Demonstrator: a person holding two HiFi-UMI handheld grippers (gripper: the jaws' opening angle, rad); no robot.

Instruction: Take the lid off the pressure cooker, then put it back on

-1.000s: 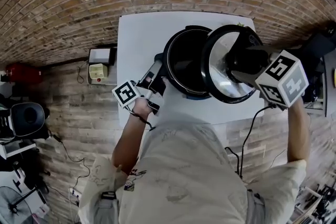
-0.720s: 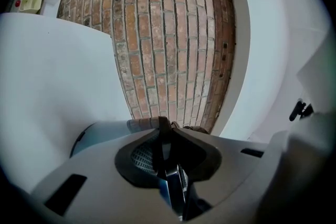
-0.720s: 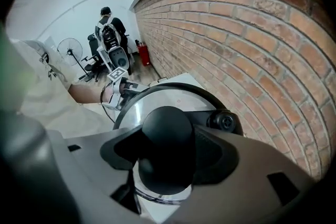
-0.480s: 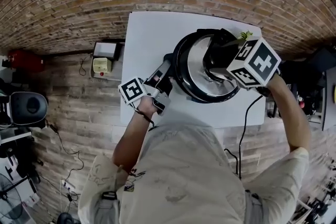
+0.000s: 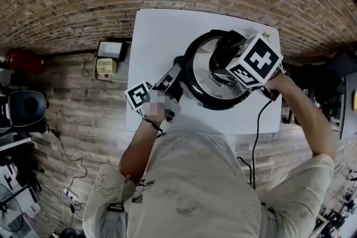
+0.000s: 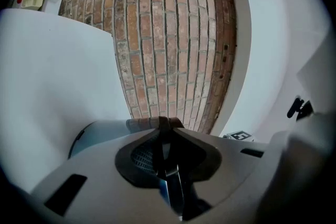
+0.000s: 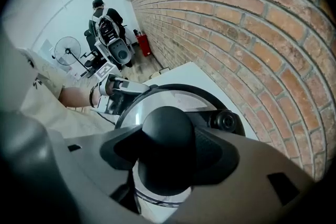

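Note:
The pressure cooker (image 5: pixel 192 93) stands on the white table (image 5: pixel 162 36). Its silver lid (image 5: pixel 202 72) lies over the pot's mouth. I cannot tell whether the lid sits fully down. My right gripper (image 5: pixel 222 63) points steeply down and is shut on the lid's black knob (image 7: pixel 167 139), which fills the space between its jaws. The lid's silver top (image 7: pixel 157 102) and black valve (image 7: pixel 226 121) show past it. My left gripper (image 5: pixel 176 74) lies level at the cooker's left side. It is shut on a thin dark edge of the cooker's side handle (image 6: pixel 169 168).
A brick wall runs behind the table. A yellowish box (image 5: pixel 106 67) and a red object (image 5: pixel 22 61) lie at the left. A black cable (image 5: pixel 259 120) hangs off the table's near right edge. A fan (image 7: pixel 68 52) and other gear stand beyond.
The lid was held tilted at the right of the open pot. It has come left and down over the pot's mouth with my right gripper. My left gripper stayed put.

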